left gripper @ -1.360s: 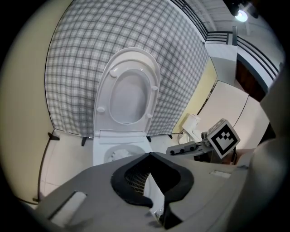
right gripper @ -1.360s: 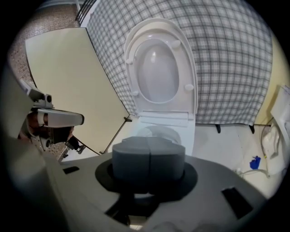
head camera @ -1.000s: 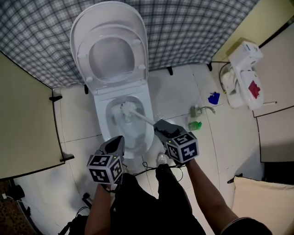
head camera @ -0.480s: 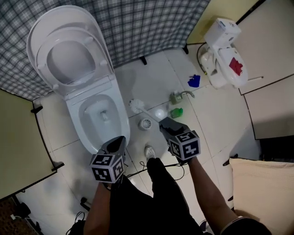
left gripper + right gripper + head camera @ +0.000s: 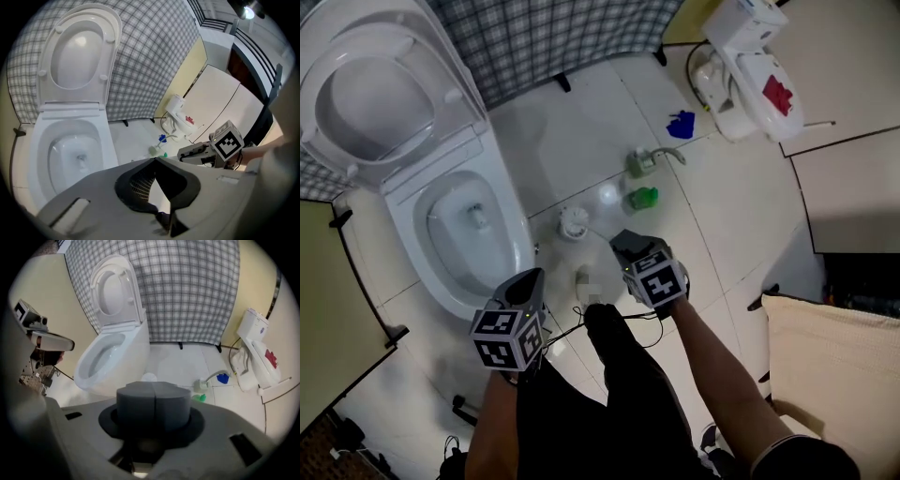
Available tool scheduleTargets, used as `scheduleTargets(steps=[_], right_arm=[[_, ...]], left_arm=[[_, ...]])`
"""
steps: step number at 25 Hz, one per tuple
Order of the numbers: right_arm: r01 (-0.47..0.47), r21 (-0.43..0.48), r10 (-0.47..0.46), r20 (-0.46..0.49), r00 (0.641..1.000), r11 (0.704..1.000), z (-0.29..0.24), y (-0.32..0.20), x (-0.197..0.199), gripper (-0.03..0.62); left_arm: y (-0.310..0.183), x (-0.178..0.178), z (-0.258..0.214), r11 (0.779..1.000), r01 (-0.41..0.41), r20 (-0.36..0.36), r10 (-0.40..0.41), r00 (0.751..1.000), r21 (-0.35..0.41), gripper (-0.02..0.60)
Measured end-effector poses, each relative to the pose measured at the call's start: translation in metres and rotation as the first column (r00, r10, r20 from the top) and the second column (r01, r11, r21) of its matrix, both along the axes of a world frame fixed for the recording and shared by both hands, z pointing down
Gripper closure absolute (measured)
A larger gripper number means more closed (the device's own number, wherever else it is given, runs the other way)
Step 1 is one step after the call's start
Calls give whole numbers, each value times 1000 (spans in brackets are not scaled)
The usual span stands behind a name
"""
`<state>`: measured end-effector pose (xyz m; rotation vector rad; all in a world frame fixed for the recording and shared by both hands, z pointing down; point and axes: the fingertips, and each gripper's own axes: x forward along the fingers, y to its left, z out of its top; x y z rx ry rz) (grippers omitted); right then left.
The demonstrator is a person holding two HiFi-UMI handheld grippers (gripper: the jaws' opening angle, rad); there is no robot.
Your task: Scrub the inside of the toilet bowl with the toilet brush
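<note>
The white toilet (image 5: 514,225) stands at the left with its lid (image 5: 366,103) raised, and nothing is in the bowl. My right gripper (image 5: 623,242) is over the floor to the right of the bowl, shut on the toilet brush handle. The white brush head (image 5: 574,222) is at the round floor holder; whether it rests inside I cannot tell. In the right gripper view the pads (image 5: 136,401) meet in front of the brush head (image 5: 149,377), hiding the handle. My left gripper (image 5: 528,279) hovers by the bowl's near rim, shut and empty. Its jaws (image 5: 154,161) point past the bowl (image 5: 105,145).
A white appliance with a red patch (image 5: 745,66) lies at the back right. A blue object (image 5: 681,125) and two green bottles (image 5: 643,197) are on the tiles. A plaid curtain (image 5: 553,37) hangs behind. Cables (image 5: 572,328) run by the person's legs. A cream cushion (image 5: 830,361) sits at the right.
The brush has come out of the toilet bowl and moved right to the floor holder with my right gripper. The head view has swung right. The left gripper stays by the bowl.
</note>
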<state>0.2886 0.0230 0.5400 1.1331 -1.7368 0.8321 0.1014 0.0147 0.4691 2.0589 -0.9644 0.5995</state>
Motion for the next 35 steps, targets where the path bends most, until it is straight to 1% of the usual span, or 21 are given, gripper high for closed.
scheduleTargets(steps=[6,10,15,17,21,24,32,35], right_arm=[[92,-72,-97,-79,992,993,72,0,6,433],[170,-99,-181,-126,975,981,112,-3,6,433],[241,-130,-262,-175,949,962,145,-11,4,433],[264,-136,-287,-193,938,955,155,-16,2,433],[289,-156,-317,-199,927,944,172,-19,-6,433],[324,-164,-355,-224,908,932,181,-25,-12,433],[384,-114,-401,-250,881,916,191,-42,-32,428],[384,-110,-400,-276,874,917,197,-49,-39,424]], left_arm=[[6,14,47,999,-2,-6,2,1000,-46,572],[5,17,66,999,-5,-16,4,1000,-49,572],[0,24,81,999,1,-27,-3,1000,-53,572],[0,27,84,999,2,-34,-3,999,-54,572],[4,27,86,998,-2,-40,0,999,-59,572],[8,25,88,998,10,-49,-13,999,-64,572],[16,20,93,995,52,-65,-58,996,-82,572],[16,15,92,995,66,-66,-71,995,-80,572]])
